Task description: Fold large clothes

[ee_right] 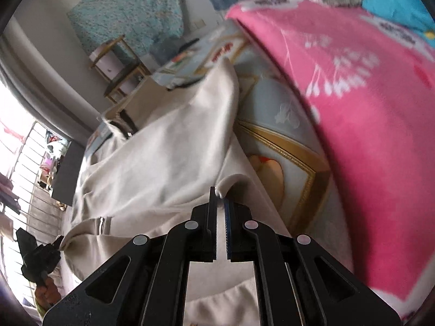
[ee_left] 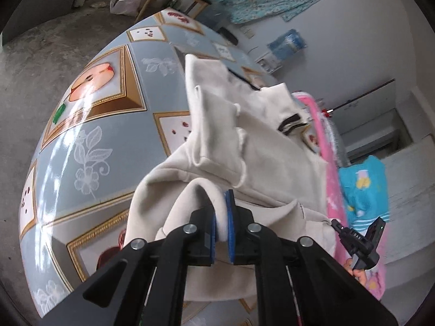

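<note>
In the left wrist view, a roll of the cream garment (ee_left: 261,146) is seen pinched between the blue pads of the left gripper (ee_left: 223,217), the jaws pressed nearly together on the cloth. The rest of the garment is draped over the patterned counter (ee_left: 89,135), running toward 1 o'clock, with a sleeve already laid across the body. The right gripper (ee_left: 359,241) is seen at 4 o'clock, at the same hem.

In the right wrist view, a thin edge of the garment is held in the right gripper's jaws, which are closed on it. A pink blanket (ee_right: 361,125) lies at 2 o'clock (close beside the cloth).

The step in hand is judged to be a fold with both corners lifted. Next, both corners should be carried together over the body, kept level, and laid down before release.
</note>
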Demonstrator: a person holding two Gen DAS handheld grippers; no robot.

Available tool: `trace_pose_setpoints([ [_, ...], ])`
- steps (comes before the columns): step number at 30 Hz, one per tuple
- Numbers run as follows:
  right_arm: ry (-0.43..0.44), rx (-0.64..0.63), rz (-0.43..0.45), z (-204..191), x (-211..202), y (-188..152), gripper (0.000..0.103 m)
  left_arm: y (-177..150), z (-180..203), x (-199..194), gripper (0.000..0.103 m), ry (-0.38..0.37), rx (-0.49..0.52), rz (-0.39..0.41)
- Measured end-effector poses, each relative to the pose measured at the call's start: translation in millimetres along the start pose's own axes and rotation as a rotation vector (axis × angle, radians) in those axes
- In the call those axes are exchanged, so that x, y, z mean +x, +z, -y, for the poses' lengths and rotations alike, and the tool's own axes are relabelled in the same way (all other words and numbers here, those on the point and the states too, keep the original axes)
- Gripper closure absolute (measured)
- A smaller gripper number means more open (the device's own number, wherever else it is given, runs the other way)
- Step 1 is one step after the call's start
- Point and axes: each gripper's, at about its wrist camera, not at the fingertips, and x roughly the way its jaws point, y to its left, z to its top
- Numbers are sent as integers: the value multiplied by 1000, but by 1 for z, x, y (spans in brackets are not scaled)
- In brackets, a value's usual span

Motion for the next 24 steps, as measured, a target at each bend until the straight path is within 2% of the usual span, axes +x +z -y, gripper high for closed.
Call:
trace_pose_setpoints([
  [4, 17, 33, 24, 8, 8, 4, 94, 0, -4, -4, 93, -31, -24, 12],
  [7, 11, 43, 59, 10, 1, 9, 88, 2, -11, -19, 77, -1, -43, 79],
  [8, 3, 44, 67, 10, -1, 10, 83, 3, -15, -26, 71, 13, -56, 107],
  [9, -4, 44, 74, 11, -5, 11, 72, 4, -21, -35, 69, 21, -76, 134],
  [11, -4, 41, 89, 10, -15, 10, 55, 4, -28, -47, 68, 37, -95, 163],
  [14, -19, 16, 108, 8, -32, 4, 44, -4, -35, -65, 64, 74, -100, 190],
  [15, -28, 4, 103, 8, -39, -2, 39, -6, -36, -68, 62, 78, -99, 190],
  [20, -58, 3, 39, 16, -58, -32, 31, -31, -37, -67, 50, 85, -85, 110],
  [24, -81, 59, -11, 30, -72, -57, 30, -53, -30, -59, 48, 85, -53, 40],
])
